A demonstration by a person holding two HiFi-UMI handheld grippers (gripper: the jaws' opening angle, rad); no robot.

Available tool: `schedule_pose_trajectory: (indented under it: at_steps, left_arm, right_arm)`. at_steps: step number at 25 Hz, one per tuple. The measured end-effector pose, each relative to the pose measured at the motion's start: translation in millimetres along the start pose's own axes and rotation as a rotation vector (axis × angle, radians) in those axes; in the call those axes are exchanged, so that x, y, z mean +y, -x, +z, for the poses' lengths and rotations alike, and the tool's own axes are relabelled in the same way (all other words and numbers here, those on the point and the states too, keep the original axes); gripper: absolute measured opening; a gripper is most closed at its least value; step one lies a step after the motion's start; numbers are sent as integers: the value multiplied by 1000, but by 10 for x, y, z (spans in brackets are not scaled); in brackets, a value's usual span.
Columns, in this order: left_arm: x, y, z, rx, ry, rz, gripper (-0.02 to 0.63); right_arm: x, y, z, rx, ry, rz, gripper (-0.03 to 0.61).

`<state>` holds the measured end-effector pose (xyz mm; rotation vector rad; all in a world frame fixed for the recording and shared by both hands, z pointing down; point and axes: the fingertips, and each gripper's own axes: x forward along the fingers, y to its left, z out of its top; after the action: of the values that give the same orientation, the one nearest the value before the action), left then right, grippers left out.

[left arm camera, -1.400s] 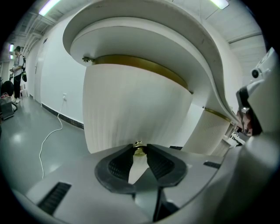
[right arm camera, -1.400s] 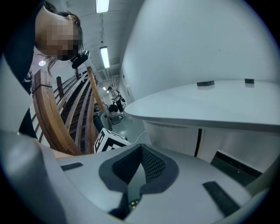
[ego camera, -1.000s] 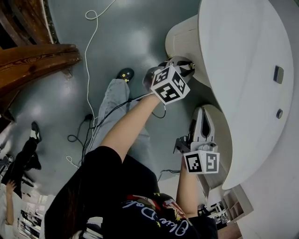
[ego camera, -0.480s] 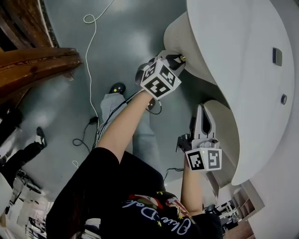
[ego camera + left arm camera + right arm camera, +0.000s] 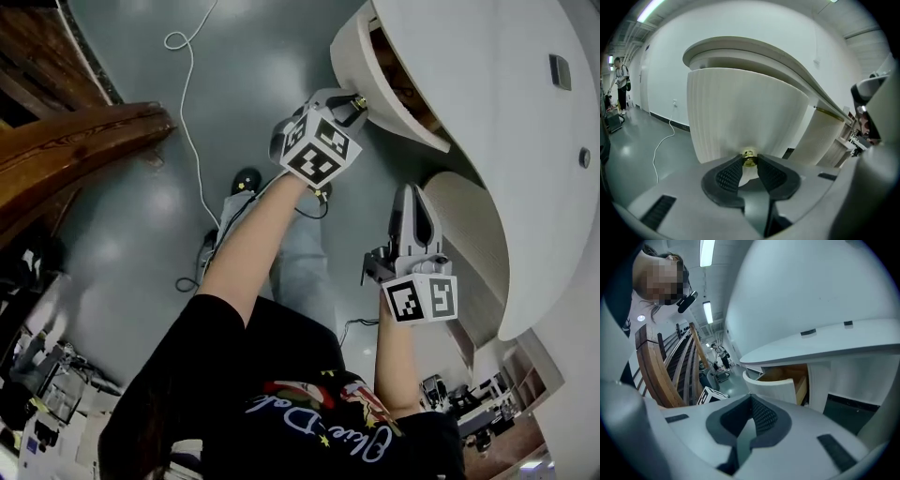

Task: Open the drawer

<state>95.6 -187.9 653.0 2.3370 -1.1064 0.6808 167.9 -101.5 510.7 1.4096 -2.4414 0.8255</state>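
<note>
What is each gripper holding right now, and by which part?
The left gripper clamps the drawer by its brass knob; the right gripper holds nothing, jaws together.

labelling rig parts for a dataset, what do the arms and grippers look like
The left gripper and right gripper are light grey with black textured pads. Each carries a white cube with black square markers. Arms are bare below black T-shirt sleeves.

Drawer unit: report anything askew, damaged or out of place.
Nothing damaged or spilled. The curved drawer stands partly open, left gripper clamped on its brass knob; a loose white cable trails across the floor.
</note>
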Motion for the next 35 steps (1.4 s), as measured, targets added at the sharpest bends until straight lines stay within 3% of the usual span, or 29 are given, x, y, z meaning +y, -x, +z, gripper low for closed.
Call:
schedule_pose_trajectory:
  at_steps: [11,35]
  left_arm:
    - [-38,193,-147,42,-5,-32,97]
    - [-59,488,-402,62,-9,-68,97]
  right_arm:
    - [234,31,-102,-17,-70,-52,-2]
    - [521,127,-210,-65,-115,-127,-2]
